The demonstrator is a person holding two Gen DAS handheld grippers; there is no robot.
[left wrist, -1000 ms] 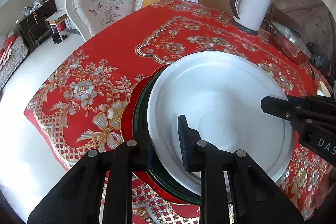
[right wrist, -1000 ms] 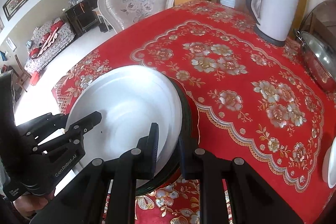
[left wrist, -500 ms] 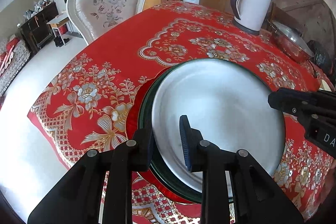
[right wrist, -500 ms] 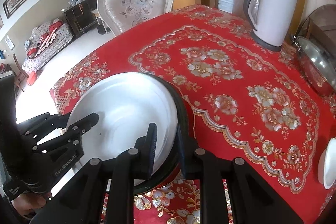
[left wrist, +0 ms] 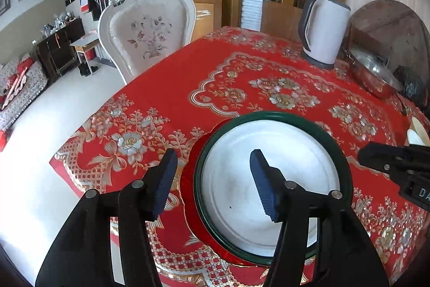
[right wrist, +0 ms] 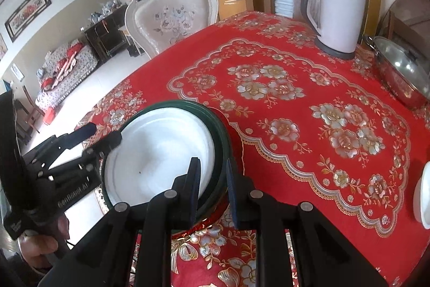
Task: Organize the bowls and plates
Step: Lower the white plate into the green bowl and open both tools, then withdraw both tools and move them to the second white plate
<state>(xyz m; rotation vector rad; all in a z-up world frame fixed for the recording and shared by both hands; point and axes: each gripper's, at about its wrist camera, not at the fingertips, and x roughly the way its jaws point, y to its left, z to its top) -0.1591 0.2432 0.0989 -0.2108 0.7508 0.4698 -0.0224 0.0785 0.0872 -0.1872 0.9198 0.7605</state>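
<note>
the round white plate (left wrist: 268,179) lies flat, face up, in the green plate (left wrist: 346,179), left gripper (left wrist: 213,182) spread apart, right gripper (right wrist: 211,183) parted astride their rims.

A white plate (left wrist: 271,179) lies in a dark green plate (left wrist: 345,174) on a red plate (left wrist: 188,179). The tablecloth (left wrist: 172,88) is red with gold-and-silver flowers. The kettle (left wrist: 325,34) is white and grey.

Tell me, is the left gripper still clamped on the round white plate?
No, the left gripper stands open above the round white plate, which lies in the green plate.
</note>
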